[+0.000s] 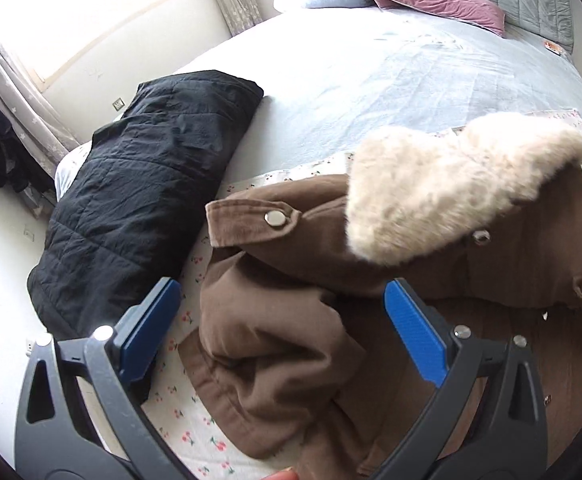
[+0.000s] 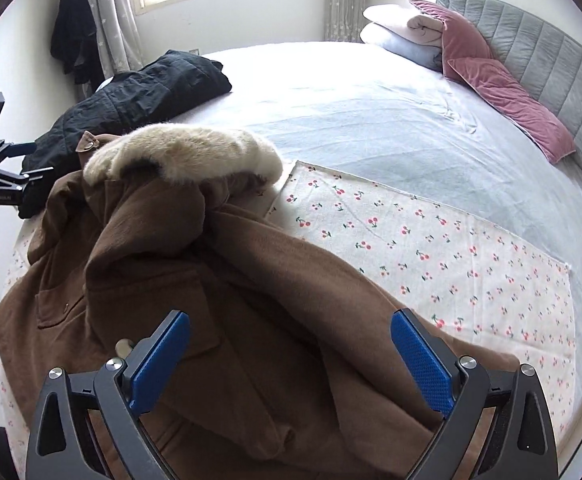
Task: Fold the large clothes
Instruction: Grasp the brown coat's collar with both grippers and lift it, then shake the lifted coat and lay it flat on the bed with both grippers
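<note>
A brown coat (image 1: 291, 320) with a cream fur collar (image 1: 451, 184) lies bunched on a cherry-print cloth (image 2: 431, 248) on the bed. It also shows in the right wrist view (image 2: 231, 300), with its collar (image 2: 187, 152) at the far side. My left gripper (image 1: 283, 336) is open just above the coat's sleeve, with a cuff tab and snap (image 1: 275, 218) ahead. My right gripper (image 2: 291, 356) is open above the coat's body and holds nothing. The left gripper also shows at the left edge of the right wrist view (image 2: 31, 160).
A folded black quilted coat (image 1: 143, 200) lies at the bed's left edge (image 2: 139, 96). Pillows (image 2: 407, 32) and pink cushions (image 2: 507, 96) sit by the grey headboard (image 2: 551, 64). A window and curtains are behind. Dark clothes (image 2: 71, 40) hang on the wall.
</note>
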The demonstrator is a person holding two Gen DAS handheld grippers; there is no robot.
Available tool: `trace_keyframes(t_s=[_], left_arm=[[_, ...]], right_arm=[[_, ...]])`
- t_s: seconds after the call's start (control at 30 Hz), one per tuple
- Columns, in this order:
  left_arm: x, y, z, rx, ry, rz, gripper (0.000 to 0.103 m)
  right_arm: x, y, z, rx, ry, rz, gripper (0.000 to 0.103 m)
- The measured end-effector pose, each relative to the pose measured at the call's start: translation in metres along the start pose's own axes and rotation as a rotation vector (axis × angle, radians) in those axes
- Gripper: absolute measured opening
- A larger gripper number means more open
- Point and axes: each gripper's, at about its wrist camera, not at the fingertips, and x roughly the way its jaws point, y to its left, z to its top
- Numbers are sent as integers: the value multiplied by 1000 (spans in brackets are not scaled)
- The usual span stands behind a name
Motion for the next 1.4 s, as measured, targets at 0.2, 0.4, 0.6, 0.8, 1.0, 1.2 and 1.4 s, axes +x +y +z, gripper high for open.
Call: trace_keyframes(t_s=[0.2, 0.4, 0.6, 0.8, 1.0, 1.2, 1.4], left_arm=[[58, 38, 29, -117, 61, -75, 101], [98, 45, 21, -287, 148, -259, 67], [77, 25, 14, -338, 82, -277, 21], [4, 15, 47, -338, -203, -299, 19], [-4, 0, 82, -350, -384, -233, 24], [31, -32, 89, -310, -202, -159, 53], [-9, -43, 55, -152, -190, -85, 84]], right_arm=[[43, -1, 31, -4, 4, 44, 88], [71, 0, 45, 6, 25, 92, 55], [46, 8, 40, 43, -137, -61, 8], [-47, -47, 55, 162, -412, -416, 7], [-104, -165, 71, 370, -444, -679, 7], [-68, -206, 53, 501, -285, -531, 33], [-88, -168, 32, 403, -246, -394, 65]])
